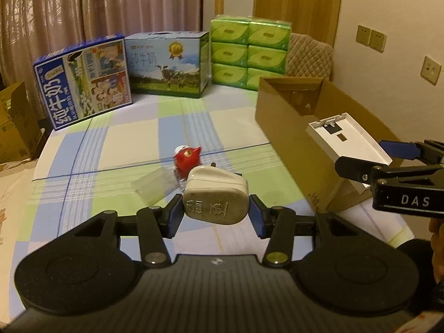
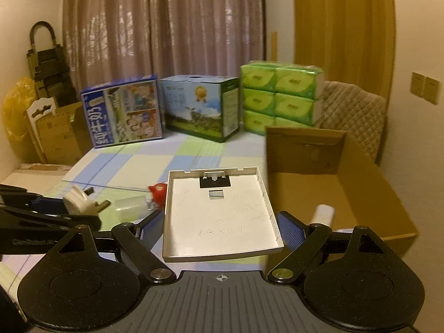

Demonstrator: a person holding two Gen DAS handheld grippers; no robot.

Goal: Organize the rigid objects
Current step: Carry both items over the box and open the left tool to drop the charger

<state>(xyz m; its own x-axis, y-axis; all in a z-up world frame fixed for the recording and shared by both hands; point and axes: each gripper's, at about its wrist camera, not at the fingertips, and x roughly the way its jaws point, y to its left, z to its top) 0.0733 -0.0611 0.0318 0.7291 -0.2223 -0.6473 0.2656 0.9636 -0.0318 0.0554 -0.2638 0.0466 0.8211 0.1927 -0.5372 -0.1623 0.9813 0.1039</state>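
Observation:
My left gripper (image 1: 215,212) is shut on a white power plug (image 1: 215,194), held above the checked bed sheet (image 1: 133,138); from the right wrist the same plug (image 2: 79,201) shows at the left with its metal pins out. My right gripper (image 2: 219,226) is shut on a flat white plastic cover (image 2: 219,213), gripped by its side edges. In the left wrist view that cover (image 1: 348,138) hangs over the near wall of an open cardboard box (image 1: 291,127). A red toy (image 1: 187,159) and a clear plastic piece (image 1: 151,187) lie on the sheet.
Two milk cartons (image 1: 86,79) (image 1: 169,63) and a stack of green tissue packs (image 1: 248,51) stand along the far edge. A white cylinder (image 2: 323,213) lies inside the cardboard box (image 2: 360,194). Curtains, a quilted chair and more cardboard boxes at the left surround the bed.

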